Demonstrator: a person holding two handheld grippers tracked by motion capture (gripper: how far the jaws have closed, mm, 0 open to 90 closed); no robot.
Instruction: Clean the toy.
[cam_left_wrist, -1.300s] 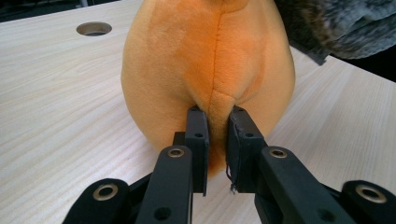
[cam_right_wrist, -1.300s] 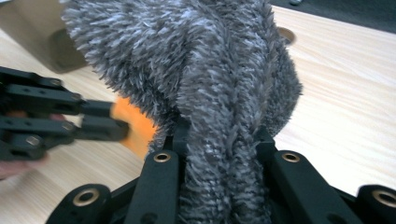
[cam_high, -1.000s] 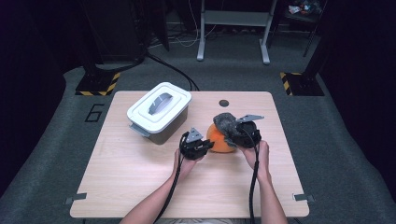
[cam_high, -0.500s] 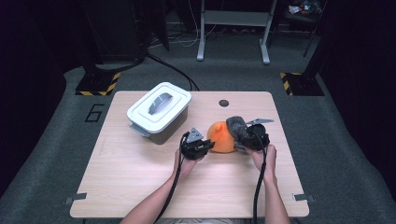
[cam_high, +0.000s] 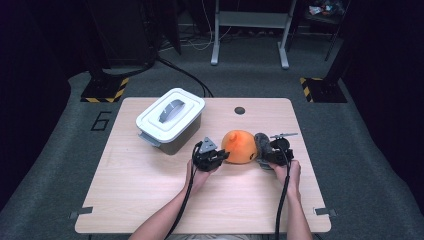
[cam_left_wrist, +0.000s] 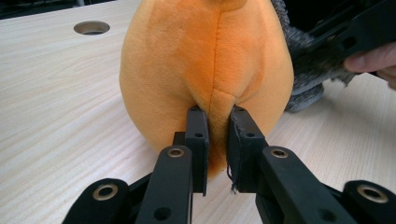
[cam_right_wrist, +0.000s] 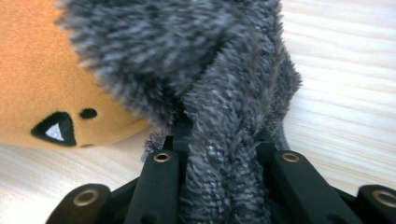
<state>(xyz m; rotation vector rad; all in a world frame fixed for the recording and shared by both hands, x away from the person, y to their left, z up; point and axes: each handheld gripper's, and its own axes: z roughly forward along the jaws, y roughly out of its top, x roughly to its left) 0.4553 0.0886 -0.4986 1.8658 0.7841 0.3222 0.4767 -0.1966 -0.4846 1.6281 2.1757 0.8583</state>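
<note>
Pinched on a fold of orange plush, the left gripper holds the orange plush toy low on its rounded body, its two black jaws nearly together with the seam caught between them. Over at the other end, the right gripper has its jaws clamped on the grey furry part of the toy, a thick tuft of the fur running down between them. In the right gripper view a small black triangle with a white centre and a black dot mark the orange fabric just beside the grey fur. From above, the toy lies on the wooden table, right of its middle, stretched between the left gripper and the right gripper, with a hand behind each. A white lidded box with a grey handle stands on the table well apart to the left and farther back. A round hole in the tabletop sits beyond the toy.
</note>
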